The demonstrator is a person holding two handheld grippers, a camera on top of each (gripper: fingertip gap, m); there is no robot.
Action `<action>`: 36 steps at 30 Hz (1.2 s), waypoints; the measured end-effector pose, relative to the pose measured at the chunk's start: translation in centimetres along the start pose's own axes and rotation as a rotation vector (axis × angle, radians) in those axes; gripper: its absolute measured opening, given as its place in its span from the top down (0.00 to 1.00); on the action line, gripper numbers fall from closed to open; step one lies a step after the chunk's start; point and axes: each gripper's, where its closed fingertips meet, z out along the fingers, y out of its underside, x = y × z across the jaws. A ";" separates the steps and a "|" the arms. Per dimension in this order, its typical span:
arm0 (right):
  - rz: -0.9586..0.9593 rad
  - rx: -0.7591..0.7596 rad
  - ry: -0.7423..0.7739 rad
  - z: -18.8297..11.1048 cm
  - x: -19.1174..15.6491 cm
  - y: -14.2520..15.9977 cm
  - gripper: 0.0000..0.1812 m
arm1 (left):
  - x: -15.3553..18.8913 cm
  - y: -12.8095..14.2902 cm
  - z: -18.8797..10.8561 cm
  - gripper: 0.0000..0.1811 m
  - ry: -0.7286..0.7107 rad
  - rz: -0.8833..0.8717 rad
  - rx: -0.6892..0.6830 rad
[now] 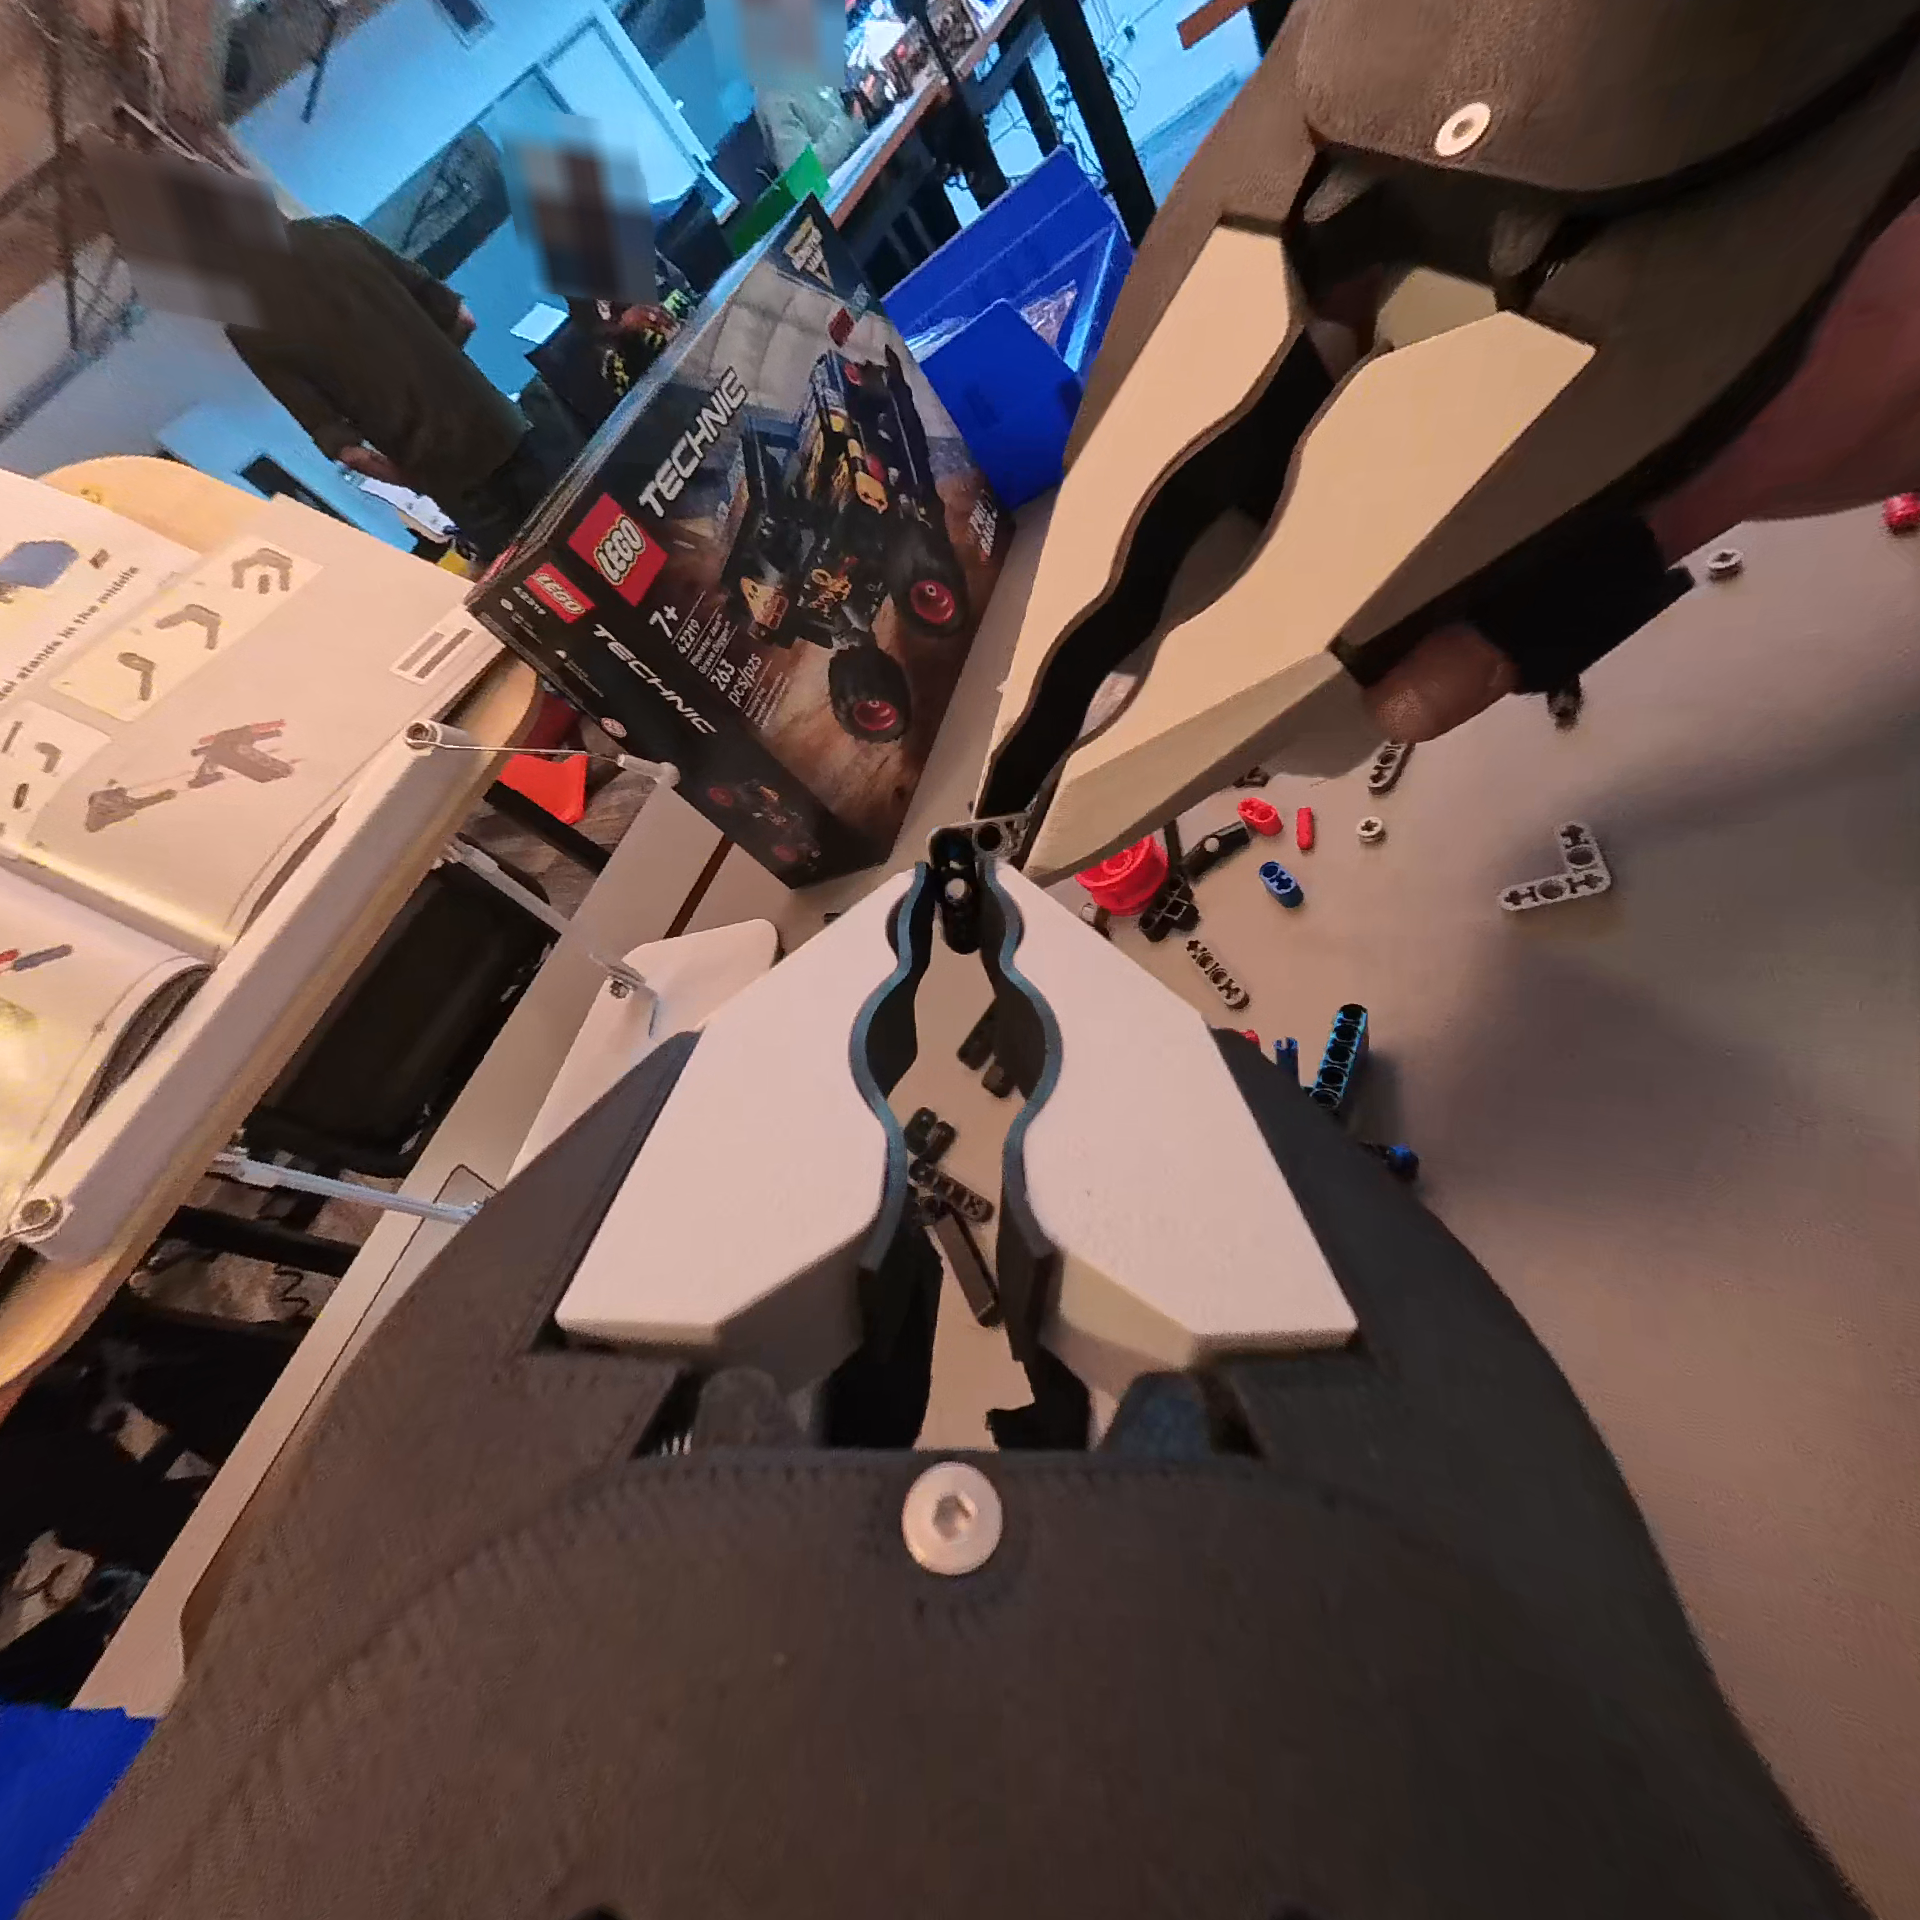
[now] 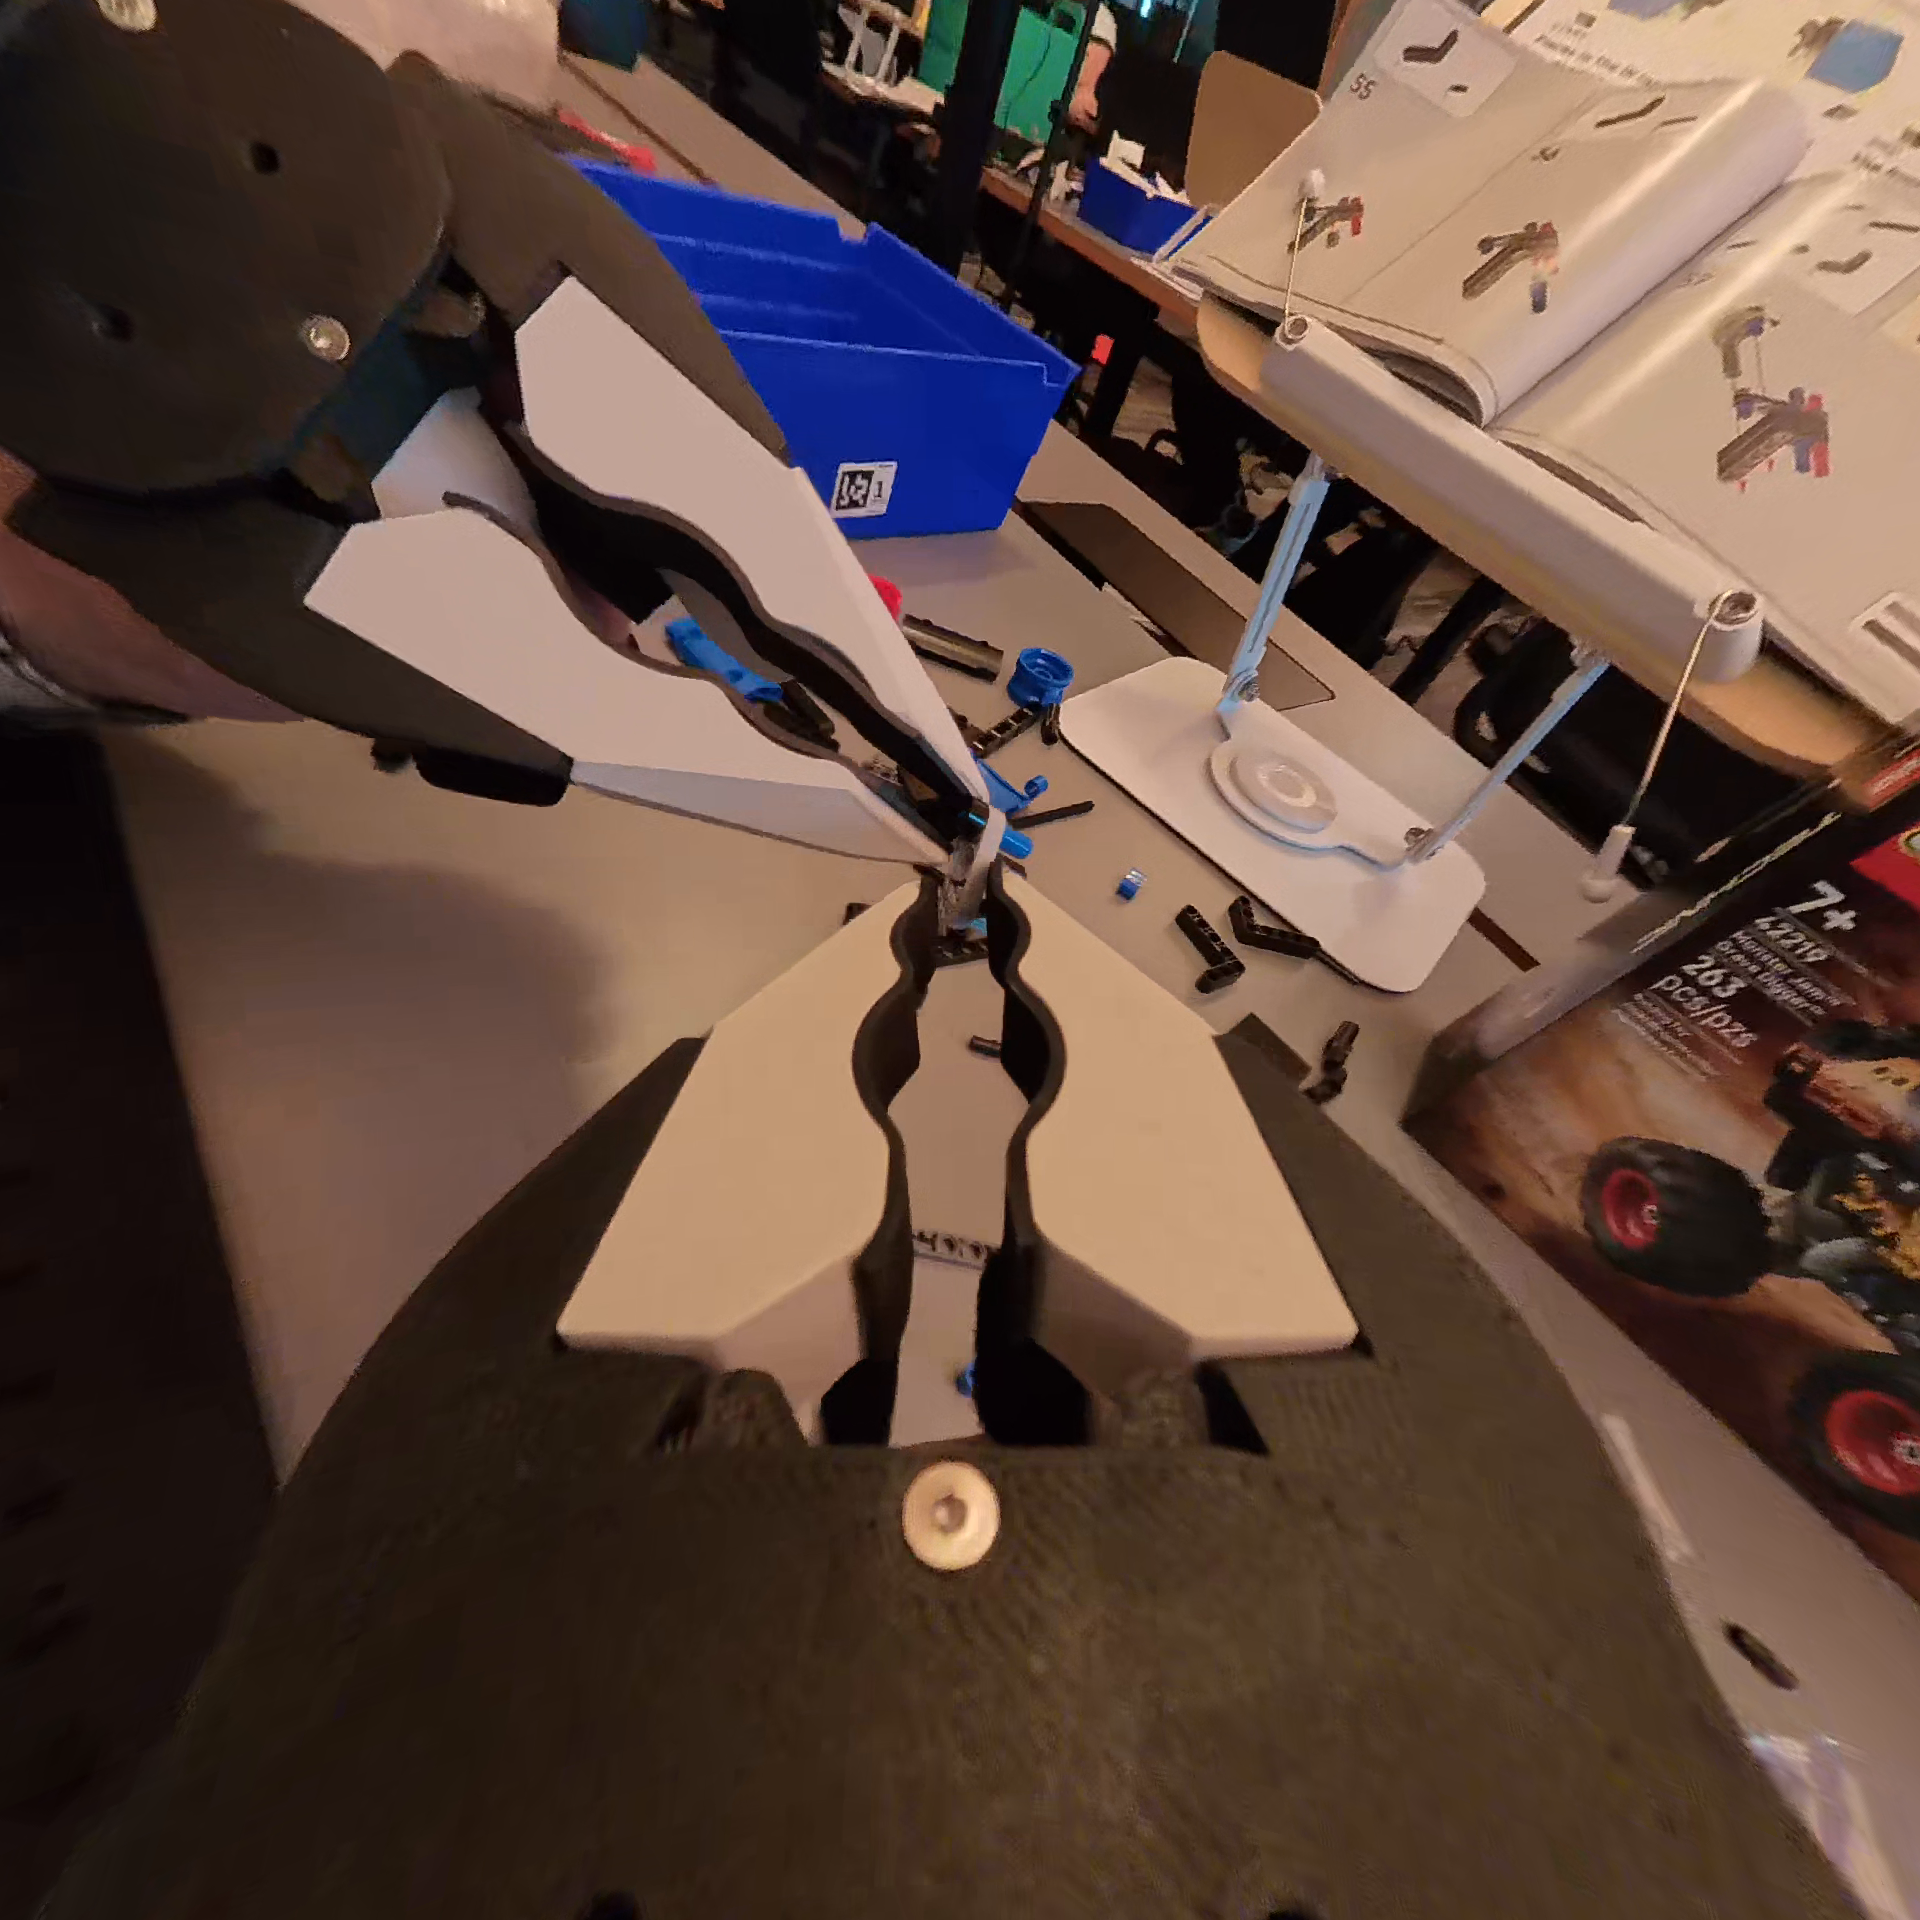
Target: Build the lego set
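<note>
left gripper (image 1: 958,888) clenched on one black lego piece (image 1: 954,883) at its fingertips, right gripper (image 2: 961,894) pinching one grey beam (image 2: 964,868), tips meeting, two grippers, one set box (image 1: 769,582)

The two tongs meet tip to tip above the counter (image 1: 1714,1195), the left tongs (image 1: 961,883) and right tongs (image 2: 961,894) each blocking the other's path forward. Beyond the tips, a boxed set (image 1: 790,582) stands upright near the counter's far edge, with a blue bin (image 2: 883,364) just beside it. A white book stand (image 2: 1299,810) holding an open booklet (image 2: 1558,239) walls off the left edge. Small loose parts (image 1: 1247,862) are scattered across the middle (black, red and blue bits, close together), leaving little room to set anything down there. The near right stretch of the counter is bare grey surface.
</note>
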 end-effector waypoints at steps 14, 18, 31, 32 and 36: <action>0.102 0.026 -0.065 0.2 -0.1 -0.1 0.96 | -0.2 0.0 -0.1 0.97 -0.030 0.039 -0.015; 0.130 0.032 -0.084 0.2 -0.2 -0.1 0.96 | -0.2 -0.2 -0.2 0.97 -0.037 0.071 -0.016; 0.289 0.032 -0.154 0.6 -0.3 -0.3 0.98 | -0.1 -0.3 -0.4 0.97 -0.078 0.172 -0.010; 0.296 0.030 -0.152 0.6 -0.3 -0.3 0.98 | -0.2 -0.3 -0.4 0.97 -0.086 0.178 -0.017; 0.303 0.022 -0.141 0.7 -0.2 -0.2 0.98 | -0.2 -0.2 -0.3 0.97 -0.110 0.201 -0.040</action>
